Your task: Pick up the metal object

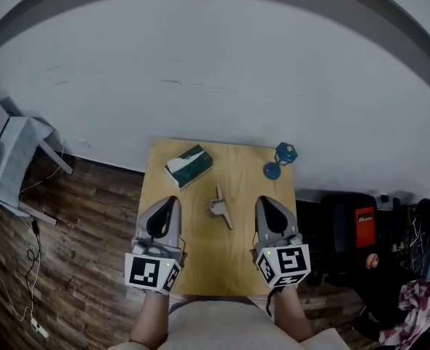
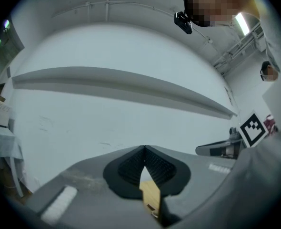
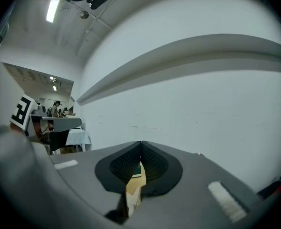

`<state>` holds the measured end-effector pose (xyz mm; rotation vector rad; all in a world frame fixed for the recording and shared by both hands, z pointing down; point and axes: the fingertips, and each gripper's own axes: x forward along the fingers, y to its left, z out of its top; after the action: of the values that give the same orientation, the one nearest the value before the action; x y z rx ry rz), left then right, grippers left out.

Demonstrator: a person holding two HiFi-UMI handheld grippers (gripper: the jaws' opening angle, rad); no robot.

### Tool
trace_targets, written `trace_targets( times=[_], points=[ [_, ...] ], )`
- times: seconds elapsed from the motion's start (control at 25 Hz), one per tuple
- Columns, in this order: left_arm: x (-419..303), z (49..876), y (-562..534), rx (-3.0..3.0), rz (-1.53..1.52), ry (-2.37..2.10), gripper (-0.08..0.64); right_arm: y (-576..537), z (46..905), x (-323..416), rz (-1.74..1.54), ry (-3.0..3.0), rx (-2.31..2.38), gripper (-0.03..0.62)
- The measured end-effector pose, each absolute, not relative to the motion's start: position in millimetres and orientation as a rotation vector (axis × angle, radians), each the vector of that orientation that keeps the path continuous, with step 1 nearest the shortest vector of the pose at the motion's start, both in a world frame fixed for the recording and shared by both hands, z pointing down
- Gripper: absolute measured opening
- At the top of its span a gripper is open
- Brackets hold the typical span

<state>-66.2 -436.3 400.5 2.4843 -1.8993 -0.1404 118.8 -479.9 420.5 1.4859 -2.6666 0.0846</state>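
A pale metal object (image 1: pixel 219 206) with a long tapering arm lies near the middle of the small wooden table (image 1: pixel 200 265). My left gripper (image 1: pixel 173 200) rests over the table's left part, jaws shut and empty, tips to the left of the object. My right gripper (image 1: pixel 263 200) sits over the right part, also shut with nothing in it, tips to the right of the object. In the left gripper view the gripper (image 2: pixel 143 148) points at a white wall, and the right gripper (image 3: pixel 141 142) does too in the right gripper view. Neither gripper view shows the object.
A green and white tissue pack (image 1: pixel 188 165) lies at the table's back left. A blue object (image 1: pixel 280 159) sits at the back right corner. A white wall rises behind the table. Dark bags (image 1: pixel 353 228) stand on the wood floor to the right, a grey chair (image 1: pixel 18 159) to the left.
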Motion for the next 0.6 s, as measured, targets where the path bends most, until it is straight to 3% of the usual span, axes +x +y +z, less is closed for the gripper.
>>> trace_targets(
  times=[0.52, 0.6],
  points=[
    [-32.7, 491.6, -455.8, 2.492, 0.136, -1.642, 0.002, -482.3, 485.2, 125.8, 0.263, -2.577, 1.433, 0.003],
    [-25.4, 506.7, -458.4, 2.508, 0.195, -1.571, 0.05, -481.1, 491.4, 128.0, 0.279, -2.568, 1.431, 0.002]
  ],
)
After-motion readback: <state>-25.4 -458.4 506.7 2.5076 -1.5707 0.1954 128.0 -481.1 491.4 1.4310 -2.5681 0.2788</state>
